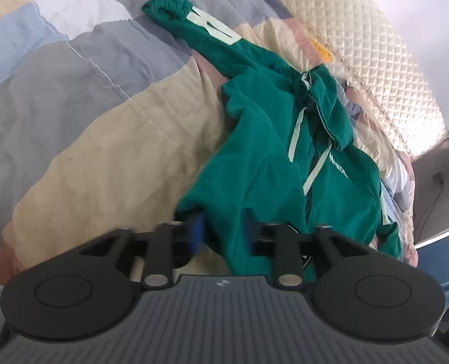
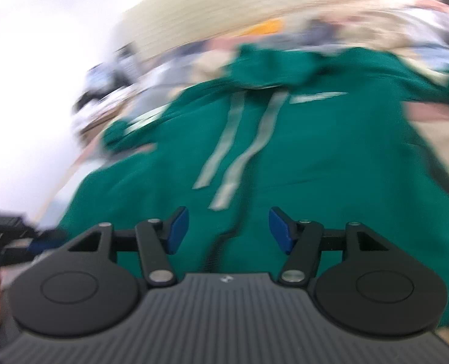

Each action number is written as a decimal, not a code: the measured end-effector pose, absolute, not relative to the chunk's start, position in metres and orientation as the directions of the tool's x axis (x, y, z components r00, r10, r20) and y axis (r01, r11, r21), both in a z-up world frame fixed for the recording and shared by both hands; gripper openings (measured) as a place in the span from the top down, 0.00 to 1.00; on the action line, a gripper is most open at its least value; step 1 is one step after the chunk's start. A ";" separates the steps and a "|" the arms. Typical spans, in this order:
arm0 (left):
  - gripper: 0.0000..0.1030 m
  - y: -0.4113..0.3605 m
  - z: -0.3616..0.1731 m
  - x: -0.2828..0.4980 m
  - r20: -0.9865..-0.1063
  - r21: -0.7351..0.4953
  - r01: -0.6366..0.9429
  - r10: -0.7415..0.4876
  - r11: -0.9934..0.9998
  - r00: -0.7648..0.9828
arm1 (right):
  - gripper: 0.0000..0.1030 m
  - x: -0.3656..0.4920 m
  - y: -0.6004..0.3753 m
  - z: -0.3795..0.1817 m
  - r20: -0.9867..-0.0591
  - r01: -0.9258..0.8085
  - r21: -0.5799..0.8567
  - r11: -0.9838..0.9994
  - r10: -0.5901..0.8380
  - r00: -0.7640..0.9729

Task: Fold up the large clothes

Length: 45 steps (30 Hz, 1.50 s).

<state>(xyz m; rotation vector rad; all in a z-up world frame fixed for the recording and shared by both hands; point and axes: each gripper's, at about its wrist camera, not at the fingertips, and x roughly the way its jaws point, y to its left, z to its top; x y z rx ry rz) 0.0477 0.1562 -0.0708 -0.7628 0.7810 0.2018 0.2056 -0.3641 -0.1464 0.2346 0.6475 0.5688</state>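
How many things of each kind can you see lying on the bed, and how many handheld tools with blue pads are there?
Green hoodie: 1
Patchwork quilt: 1
Handheld tools, the left gripper and the right gripper: 2
Total: 4

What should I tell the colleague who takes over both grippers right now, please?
Left gripper: jaws apart, the hoodie's lower edge lies between the blue pads; whether they pinch it is unclear.
Right gripper: open, empty, over the hoodie's front.
Green hoodie: front up on the patchwork quilt, hood toward the quilted headboard, one sleeve stretched out, drawstrings loose on the chest.
Done: hoodie laid out, roughly.
Left: fold sleeves in, then fold the body.
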 end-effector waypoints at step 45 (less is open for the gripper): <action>0.88 0.156 -0.105 0.143 -0.717 -0.374 -0.388 0.002 0.842 0.697 | 0.92 0.253 -0.426 -0.180 -0.687 0.006 0.265 0.964 0.184 0.703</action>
